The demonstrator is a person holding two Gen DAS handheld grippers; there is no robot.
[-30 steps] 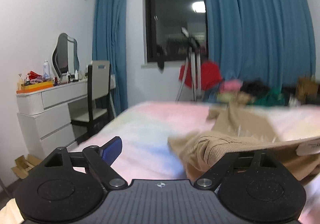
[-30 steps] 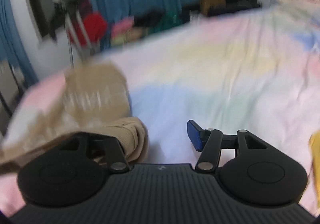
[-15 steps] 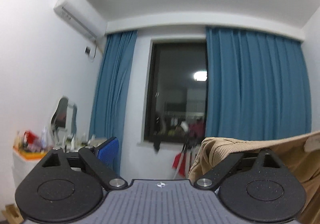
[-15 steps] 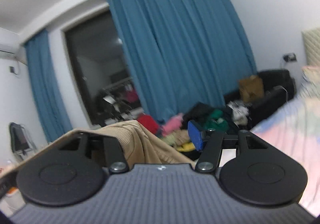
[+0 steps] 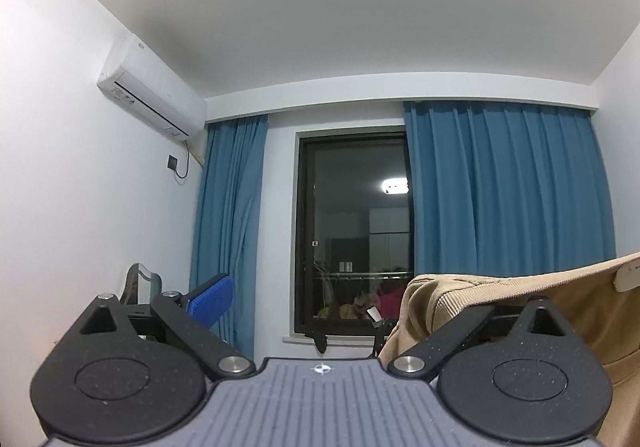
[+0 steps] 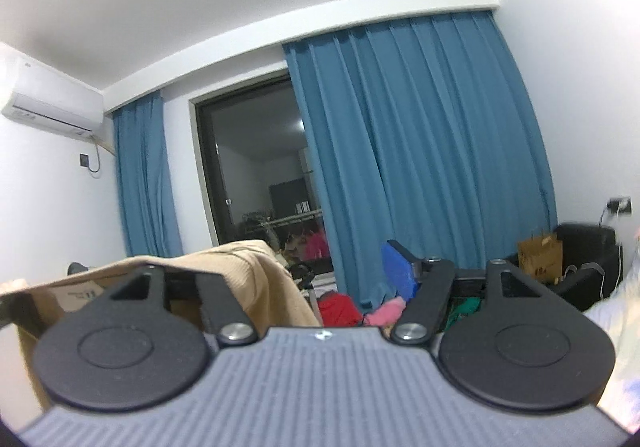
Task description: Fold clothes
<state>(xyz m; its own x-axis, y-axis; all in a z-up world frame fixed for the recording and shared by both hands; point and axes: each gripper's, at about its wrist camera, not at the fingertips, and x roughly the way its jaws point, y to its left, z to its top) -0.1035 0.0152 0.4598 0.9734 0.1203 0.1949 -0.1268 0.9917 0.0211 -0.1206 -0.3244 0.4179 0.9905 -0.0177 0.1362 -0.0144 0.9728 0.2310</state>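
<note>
Air conditioner (image 5: 152, 95): we see it in the upper left of the left wrist view, mounted on the white wall.
Left claw (image 5: 320, 301): our fingers stand wide apart; the blue pad (image 5: 211, 300) on the left finger is bare, while the right finger is hidden under cloth, so we cannot tell that anything is pinched between them.
Tan garment (image 5: 500, 295): in the left wrist view it drapes over the right finger at the lower right of the frame, held up in the air, with a white label (image 5: 628, 277) at the far right edge.
Window (image 5: 356, 231): dark glass in the centre, between blue curtains (image 5: 504, 191).
Right claw (image 6: 320, 271): again spread wide; the blue pad shows on the right finger, and the left finger lies under the tan garment.
Garment in the right wrist view: it hangs over the left finger at the lower left, its ribbed edge falling towards the centre.
Clothes pile: red, pink and green pieces at the lower centre, below the curtain.
Black armchair (image 6: 588, 263): at the right edge, with a brown paper bag (image 6: 540, 255) on it.
</note>
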